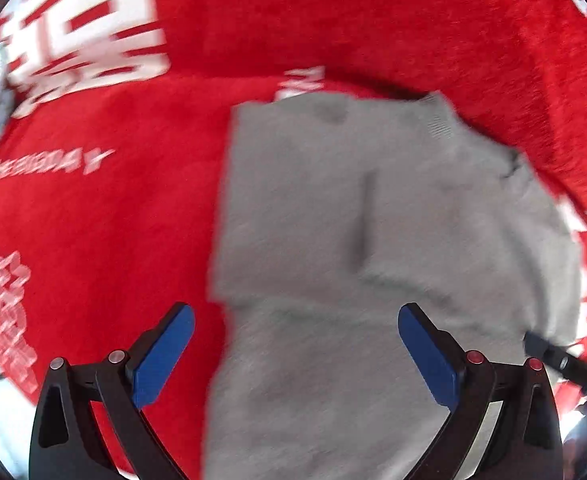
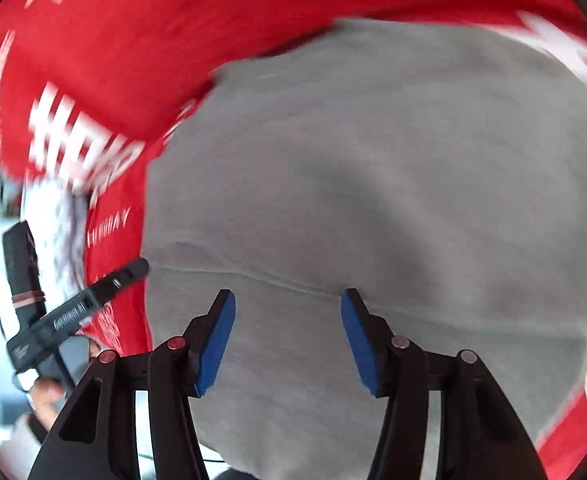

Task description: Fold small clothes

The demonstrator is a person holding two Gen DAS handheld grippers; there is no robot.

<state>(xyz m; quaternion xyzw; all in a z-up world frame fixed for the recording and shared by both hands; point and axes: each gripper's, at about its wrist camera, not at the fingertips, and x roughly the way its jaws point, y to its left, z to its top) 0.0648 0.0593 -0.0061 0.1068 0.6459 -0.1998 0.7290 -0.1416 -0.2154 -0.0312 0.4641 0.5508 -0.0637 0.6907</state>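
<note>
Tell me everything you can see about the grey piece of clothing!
The grey garment is soft, plain knit-looking cloth with a ribbed edge at its far corner. It lies spread on the red blanket with white letters, folded over so one layer overlaps another, with a seam line and a few creases. Both pictures are blurry. The left gripper and right gripper are above it, open, not pinching it.

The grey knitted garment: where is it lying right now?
The grey knitted garment lies on the red cloth with white lettering, right of centre in the left wrist view and filling most of the right wrist view.
</note>
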